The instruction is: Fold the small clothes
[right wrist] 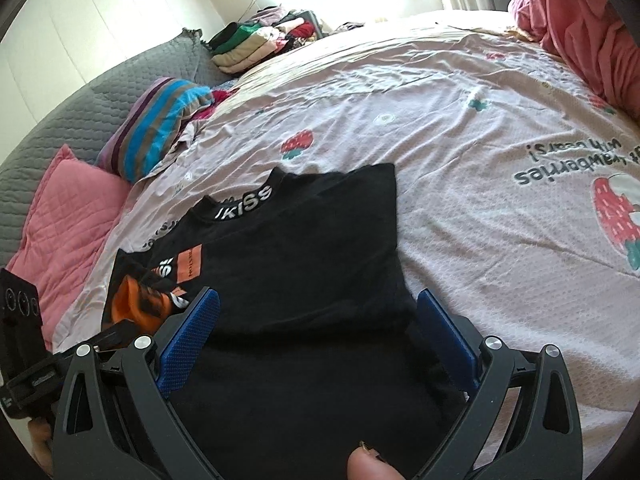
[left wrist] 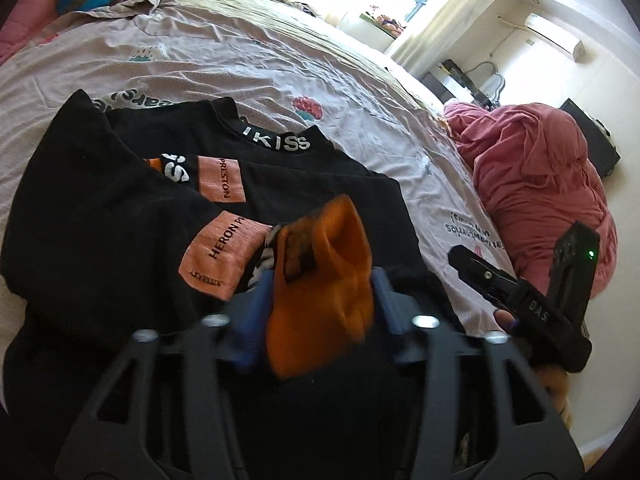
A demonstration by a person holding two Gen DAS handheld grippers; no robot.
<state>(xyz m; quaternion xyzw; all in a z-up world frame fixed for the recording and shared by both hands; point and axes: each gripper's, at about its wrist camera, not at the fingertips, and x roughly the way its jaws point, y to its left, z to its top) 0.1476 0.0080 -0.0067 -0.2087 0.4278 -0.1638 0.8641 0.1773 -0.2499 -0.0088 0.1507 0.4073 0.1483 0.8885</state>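
Pinching orange cloth [left wrist: 320, 280] (crumpled) | left gripper [left wrist: 320, 304] | black shirt [right wrist: 304, 248] flat

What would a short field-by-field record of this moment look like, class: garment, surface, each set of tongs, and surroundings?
garment: black shirt, partly folded, lettered collar and orange patches showing
surface: pink bedsheet printed with strawberries
left tongs: shut on an orange cuff of the shirt, raised over the shirt
right tongs: open, blue pads either side of the shirt's lower part, nothing gripped
surroundings: striped pillow, pink cushion, pink duvet, pile of folded clothes
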